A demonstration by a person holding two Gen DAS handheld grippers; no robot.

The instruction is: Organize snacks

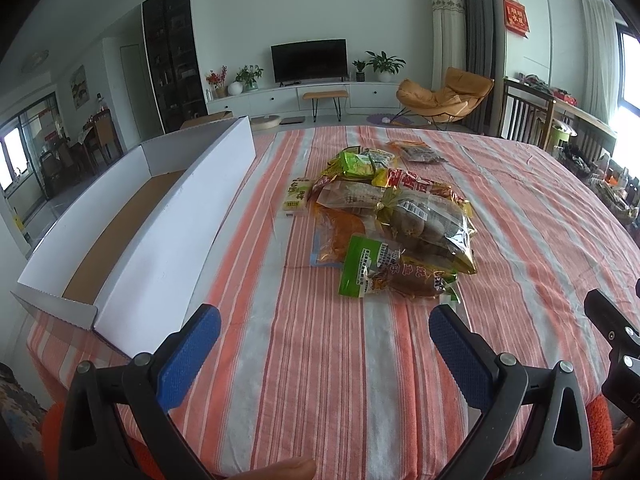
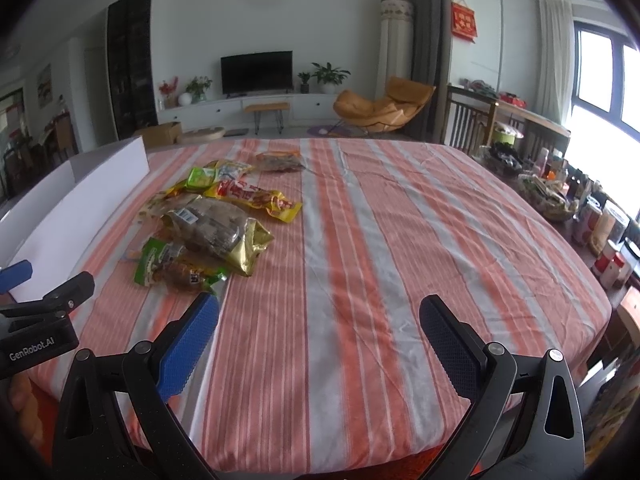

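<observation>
Nothing had been picked up yet: the job stood at its opening step, as far as these views could show. The left gripper hovered low over the striped tablecloth, its 2 blue pads spread wide and grasping nothing. The right gripper was likewise released and empty, its pads well apart.

The snack pile lay on the cloth at about 12 o'clock from the left gripper and near 11 o'clock from the right one. The white cardboard box, open and showing a bare brown floor, sat at 10 o'clock in the left view, beside the pile but apart from it. One separate packet lay farther off, beyond the heap.

The likely next move was a reach for the nearest item, the green-labelled packet, which called for a forward reach and a pinch on its flat, slippery edge before carrying it to the box.

Print on the wrappers appeared Chinese but was too small to read. The left gripper body in the right view read "GenRobot.AI". A red wall hanging bore illegible gold characters.
</observation>
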